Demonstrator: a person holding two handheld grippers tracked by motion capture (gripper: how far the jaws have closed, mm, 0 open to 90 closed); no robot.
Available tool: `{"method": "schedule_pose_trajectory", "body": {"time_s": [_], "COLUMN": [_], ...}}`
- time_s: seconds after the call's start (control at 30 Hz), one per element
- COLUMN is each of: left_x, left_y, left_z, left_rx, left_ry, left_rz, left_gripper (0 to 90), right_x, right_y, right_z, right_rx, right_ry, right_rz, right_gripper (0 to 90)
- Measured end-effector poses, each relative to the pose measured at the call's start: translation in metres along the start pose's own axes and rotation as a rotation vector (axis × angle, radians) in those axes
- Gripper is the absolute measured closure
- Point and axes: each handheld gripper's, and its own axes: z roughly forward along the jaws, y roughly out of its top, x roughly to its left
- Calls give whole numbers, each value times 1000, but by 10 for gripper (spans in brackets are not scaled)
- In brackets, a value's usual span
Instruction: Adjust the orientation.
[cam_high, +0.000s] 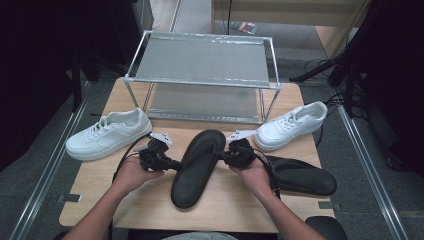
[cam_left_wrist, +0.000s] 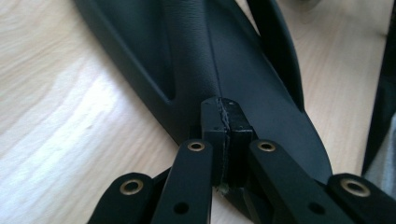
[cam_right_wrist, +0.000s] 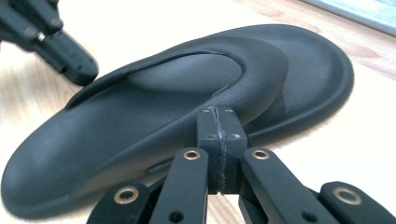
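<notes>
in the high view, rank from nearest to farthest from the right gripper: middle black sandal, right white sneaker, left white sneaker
1. Middle black sandal: right at the right gripper, on its left.
2. Right white sneaker: just beyond, to its right.
3. Left white sneaker: far across, at the table's left.

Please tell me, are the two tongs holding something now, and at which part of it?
Both tongs are shut with nothing visible between them. The left tongs press the black sandal's strap from one side, the right tongs from the other. Whether this squeeze lifts it cannot be told.
</notes>
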Motion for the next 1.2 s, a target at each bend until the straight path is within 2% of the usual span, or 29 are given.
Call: {"method": "schedule_pose_trajectory", "body": {"time_s": [0.1,0.33,0.43,0.6,0.67,0.8,0.97,1.07,1.2], "left_x": [-5,-18,-21,-29,-31,-33,-33,-30,-28], "left_y": [2,6,7,11,12,15,15,15,15], "left_z": [4,13,18,25,28,33,28,21,10], "left_rx": [6,15,3,2,-5,-17,-28,-53,-95], "left_ry": [-16,-34,-49,-54,-62,-81,-84,-83,-59], "left_rz": [13,45,43,70,72,67,58,44,42], "left_gripper": [900,900,891,892,892,889,853,797,694], "right_x": [-3,-6,-8,-9,-9,-11,-13,-11,-7], "right_y": [2,4,5,9,11,13,14,15,15], "right_z": [0,1,2,7,9,12,9,2,-6], "right_rx": [10,-5,-19,-30,-33,-40,-47,-77,-109], "right_ry": [-5,-34,-46,-65,-81,-91,-86,-78,-77], "right_rz": [30,32,29,28,10,13,21,23,-8], "right_gripper": [900,900,900,900,900,900,899,827,696]}}
